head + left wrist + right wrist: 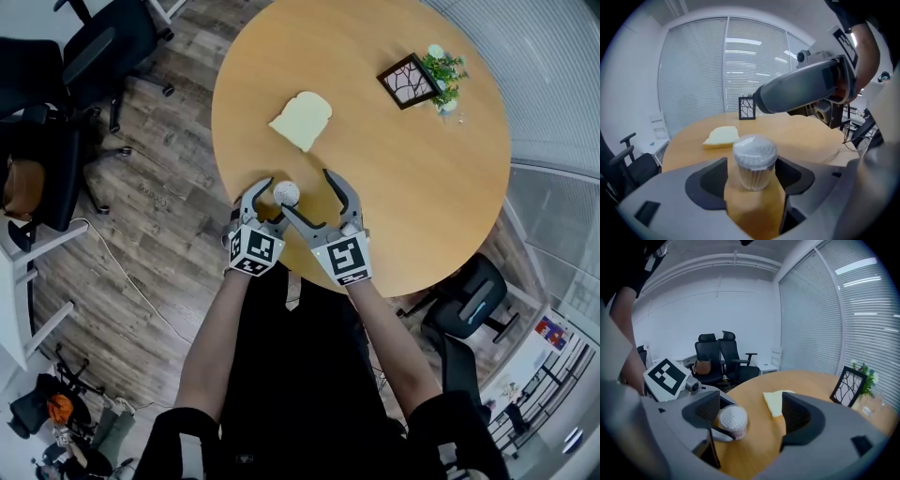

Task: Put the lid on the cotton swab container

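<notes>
The left hand-held gripper point(753, 165) and right hand-held gripper point(750, 404) both have jaws spread wide, gripping nothing. The cotton swab container point(286, 193) stands upright on the round wooden surface point(403, 169), unsqueezed between the left jaws. Its long axis is vertical, lid point(754, 149) on top.

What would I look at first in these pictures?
The little cotton swab tub with its clear lid, standing near the round table's front edge. The open left tongs stand around it, and the open right tongs are right beside it. Next comes the yellow toast-shaped thing lying farther back.
</notes>
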`<action>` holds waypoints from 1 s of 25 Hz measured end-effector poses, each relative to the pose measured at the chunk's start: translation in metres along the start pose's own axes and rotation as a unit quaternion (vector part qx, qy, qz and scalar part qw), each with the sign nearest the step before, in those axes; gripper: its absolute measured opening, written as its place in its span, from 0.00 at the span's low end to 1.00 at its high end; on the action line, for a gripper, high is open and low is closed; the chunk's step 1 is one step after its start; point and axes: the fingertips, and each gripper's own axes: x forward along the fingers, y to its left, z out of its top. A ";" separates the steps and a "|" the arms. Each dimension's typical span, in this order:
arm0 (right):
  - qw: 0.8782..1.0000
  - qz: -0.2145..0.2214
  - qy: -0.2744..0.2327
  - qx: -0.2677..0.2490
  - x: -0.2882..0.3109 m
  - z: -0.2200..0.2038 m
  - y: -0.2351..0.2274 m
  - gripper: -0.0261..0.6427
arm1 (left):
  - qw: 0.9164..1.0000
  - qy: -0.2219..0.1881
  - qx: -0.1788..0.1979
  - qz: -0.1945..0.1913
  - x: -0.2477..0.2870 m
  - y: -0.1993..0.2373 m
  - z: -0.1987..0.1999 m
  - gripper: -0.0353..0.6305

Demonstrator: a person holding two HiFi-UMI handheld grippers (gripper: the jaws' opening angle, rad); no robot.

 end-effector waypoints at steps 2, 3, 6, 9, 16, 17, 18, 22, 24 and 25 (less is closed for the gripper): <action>1.000 -0.009 -0.005 0.001 -0.010 0.000 -0.003 0.62 | 1.000 -0.002 0.003 0.001 -0.005 -0.001 0.005 0.51; 1.000 -0.013 -0.003 0.002 -0.015 -0.002 -0.005 0.62 | 1.000 -0.002 0.005 0.001 -0.009 -0.003 0.007 0.52; 1.000 -0.021 0.008 0.001 -0.029 -0.008 -0.010 0.62 | 1.000 -0.004 0.006 0.004 -0.027 -0.007 0.012 0.52; 1.000 -0.028 0.011 0.007 -0.041 -0.011 -0.017 0.62 | 1.000 -0.017 -0.005 0.013 -0.049 -0.008 0.020 0.52; 1.000 -0.011 -0.004 0.008 -0.064 0.005 -0.003 0.38 | 0.996 -0.063 -0.063 0.012 -0.096 -0.012 0.044 0.48; 1.000 -0.009 -0.007 0.012 -0.068 0.008 0.000 0.29 | 0.995 -0.071 -0.066 0.009 -0.101 -0.014 0.049 0.44; 1.000 -0.007 -0.011 0.017 -0.072 0.010 0.002 0.25 | 0.995 -0.078 -0.065 0.008 -0.107 -0.015 0.055 0.40; 1.000 0.000 -0.017 0.024 -0.086 0.021 0.012 0.09 | 0.992 -0.106 -0.067 0.014 -0.130 -0.016 0.076 0.28; 1.000 0.013 -0.021 0.014 -0.092 0.025 0.023 0.08 | 0.990 -0.120 -0.072 0.020 -0.145 -0.016 0.084 0.23; 1.000 0.019 -0.024 0.007 -0.095 0.028 0.028 0.07 | 0.989 -0.126 -0.073 0.024 -0.153 -0.016 0.087 0.17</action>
